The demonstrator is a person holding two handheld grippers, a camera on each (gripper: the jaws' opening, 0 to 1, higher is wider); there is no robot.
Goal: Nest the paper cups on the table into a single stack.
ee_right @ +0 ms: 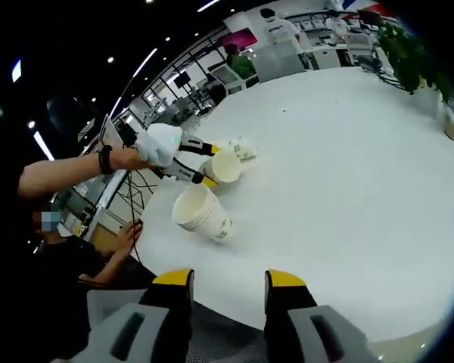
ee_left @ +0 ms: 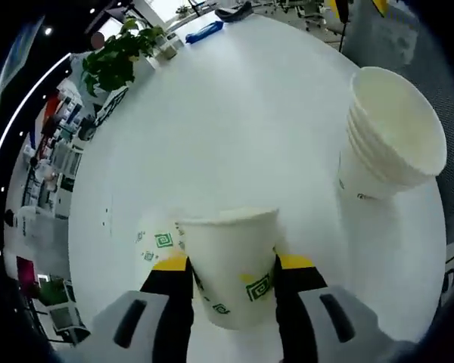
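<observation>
The left hand-held gripper (ee_left: 233,266) has its two jaws pressed on the sides of one paper cup (ee_left: 231,266), so it is holding that cup. The bottom of the cup is cut off from sight between the jaws. Just behind it on the white desk (ee_left: 242,128) lies another cup (ee_left: 157,240) with green square marks, partly hidden and a bit blurry. A stack of cups (ee_left: 390,136) stands to the right, well apart, with its open top tipped toward the camera. How many cups are in it is hard to tell. In the right gripper view, the right hand-held gripper (ee_right: 228,281) has its jaws apart with nothing between them. It hangs over the near edge of the desk, well apart from the cups. A green plant (ee_left: 119,54) sits at the far edge of the desk.
</observation>
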